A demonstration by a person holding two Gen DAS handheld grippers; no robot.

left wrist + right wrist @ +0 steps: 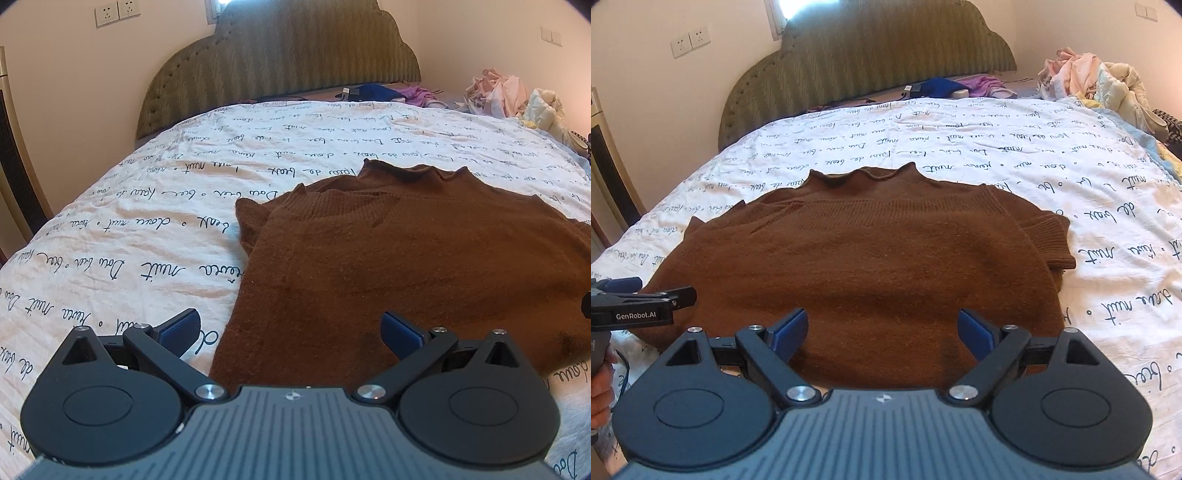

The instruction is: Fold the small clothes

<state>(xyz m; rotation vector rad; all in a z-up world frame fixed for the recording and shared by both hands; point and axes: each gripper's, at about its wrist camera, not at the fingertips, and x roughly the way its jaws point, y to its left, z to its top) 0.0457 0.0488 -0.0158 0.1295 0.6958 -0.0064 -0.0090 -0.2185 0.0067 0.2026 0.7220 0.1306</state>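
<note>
A brown knit sweater [871, 251] lies flat on the bed, collar pointing toward the headboard, both sleeves folded in over the body. In the left wrist view the sweater [406, 266] fills the right half. My left gripper [291, 332] hovers open over the sweater's near left edge, its blue pads wide apart and empty. My right gripper [882, 334] stands open above the sweater's near hem, nothing between its pads. The left gripper [642, 301] also shows at the left edge of the right wrist view, held by a hand [600, 384].
The bed has a white cover with black handwriting print [147, 236]. A green padded headboard [871, 62] stands behind. Loose clothes are piled at the far right [1086, 77], and blue and purple garments [945, 86] lie near the headboard. A wall borders the bed's left side.
</note>
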